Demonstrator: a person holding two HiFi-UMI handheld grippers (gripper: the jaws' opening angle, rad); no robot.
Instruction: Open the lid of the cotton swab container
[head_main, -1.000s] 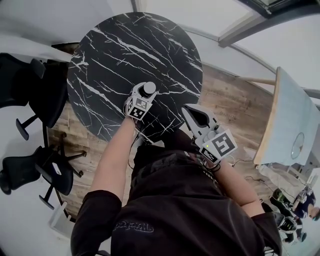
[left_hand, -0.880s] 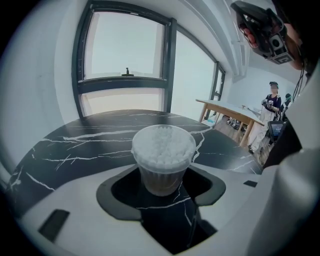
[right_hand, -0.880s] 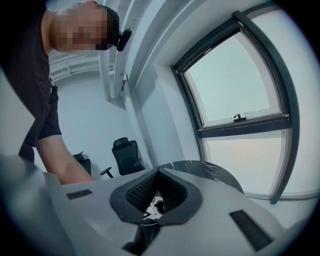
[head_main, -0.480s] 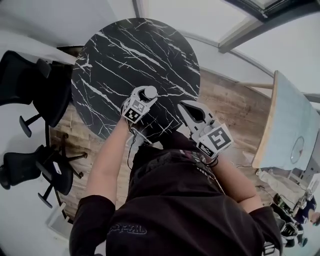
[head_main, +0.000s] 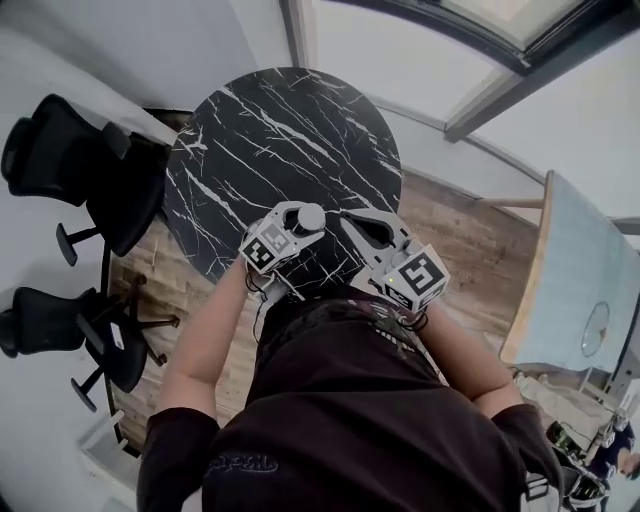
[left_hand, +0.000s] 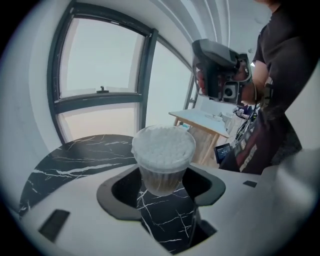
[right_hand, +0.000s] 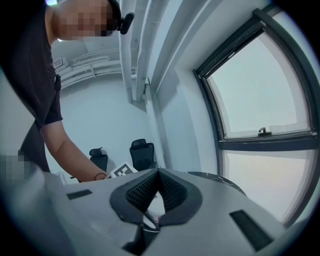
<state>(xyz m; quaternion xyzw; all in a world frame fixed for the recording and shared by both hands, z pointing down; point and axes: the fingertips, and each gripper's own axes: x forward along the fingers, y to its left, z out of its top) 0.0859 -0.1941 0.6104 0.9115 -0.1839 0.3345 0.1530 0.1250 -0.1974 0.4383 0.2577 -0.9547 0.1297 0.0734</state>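
Office chair (head_main: 85, 150): black, in the upper left of the head view, with a second one lower down the left edge.
Table (head_main: 280, 130): round, black marble with white veins, in the upper middle of the head view.
Left gripper (head_main: 298, 214): you hold it just left of centre. Its jaws stand wide and are clamped on the lower body of the container.
Cotton swab container (left_hand: 163, 152): a clear round tub packed with white swab tips. It is upright, clear of the tabletop, at the centre of the left gripper view. I cannot tell whether its lid is on.
Right gripper (head_main: 352, 220): you hold it just right of the container. Its jaws are together, and something pale low between them is too unclear to name.
Side table (head_main: 575, 260): pale top, at the right edge, well apart.
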